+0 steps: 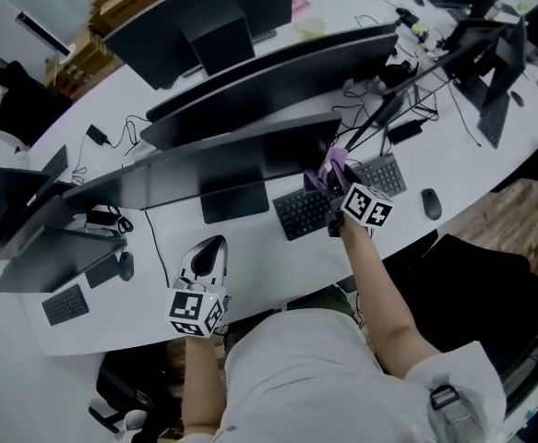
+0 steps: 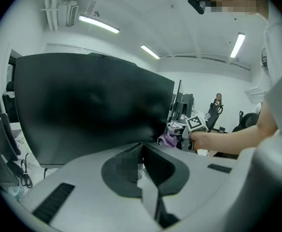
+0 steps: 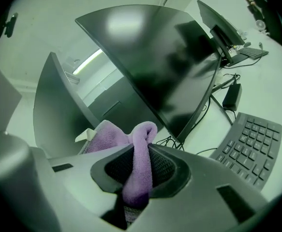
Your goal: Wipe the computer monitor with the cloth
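A purple cloth (image 3: 140, 144) is pinched between the jaws of my right gripper (image 3: 140, 178), which is shut on it. In the head view this gripper (image 1: 335, 181) holds the cloth (image 1: 331, 166) at the lower right corner of the nearest dark monitor (image 1: 222, 155). That monitor's black screen (image 2: 87, 105) fills the left gripper view, with the cloth (image 2: 169, 139) at its right edge. My left gripper (image 1: 209, 252) hovers low over the white desk in front of the monitor's stand, jaws shut with nothing between them.
A black keyboard (image 1: 304, 212) lies under the right gripper, with a grey keyboard (image 1: 384, 173) and a mouse (image 1: 431, 203) to its right. More monitors (image 1: 269, 86) stand in rows behind. Cables and a power brick (image 1: 404, 130) lie at the right. A black chair (image 1: 472, 275) stands by the desk edge.
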A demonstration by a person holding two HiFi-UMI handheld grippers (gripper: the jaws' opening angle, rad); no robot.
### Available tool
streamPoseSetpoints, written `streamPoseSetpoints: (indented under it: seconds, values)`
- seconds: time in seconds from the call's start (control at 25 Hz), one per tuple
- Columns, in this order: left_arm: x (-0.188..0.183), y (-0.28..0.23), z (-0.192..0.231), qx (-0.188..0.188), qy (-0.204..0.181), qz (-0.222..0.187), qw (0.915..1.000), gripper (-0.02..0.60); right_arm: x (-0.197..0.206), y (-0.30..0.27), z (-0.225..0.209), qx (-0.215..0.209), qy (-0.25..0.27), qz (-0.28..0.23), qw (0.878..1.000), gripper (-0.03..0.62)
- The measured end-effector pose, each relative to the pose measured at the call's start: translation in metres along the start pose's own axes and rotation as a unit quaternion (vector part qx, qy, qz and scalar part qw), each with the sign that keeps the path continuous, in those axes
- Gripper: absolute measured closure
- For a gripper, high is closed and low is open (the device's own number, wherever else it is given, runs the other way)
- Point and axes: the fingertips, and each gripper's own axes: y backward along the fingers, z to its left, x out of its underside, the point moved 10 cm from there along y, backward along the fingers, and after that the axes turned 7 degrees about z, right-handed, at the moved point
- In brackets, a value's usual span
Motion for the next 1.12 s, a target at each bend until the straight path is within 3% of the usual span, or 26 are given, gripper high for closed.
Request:
streamPoseSetpoints:
  seconds: [0.56,0.8,1.12]
  values:
    - [0.018,-0.002,0.015,-0.005,0.019,0.023,0.9995,0.58,0.037,-0.024,-0.023,0.029,-0.045,0.033,0.998,0.51]
    - [0.022,-0.003,0.02,-0.011,0.028,0.028,0.9992,0.58,0.044,-0.032,-0.024,0.017,-0.112,0.024,0.993,0.512]
    - [0.027,0.001,0.029,-0.013,0.034,0.029,0.9989,0.581,0.058,-0.028,-0.02,-0.01,-0.215,0.009,0.977,0.514]
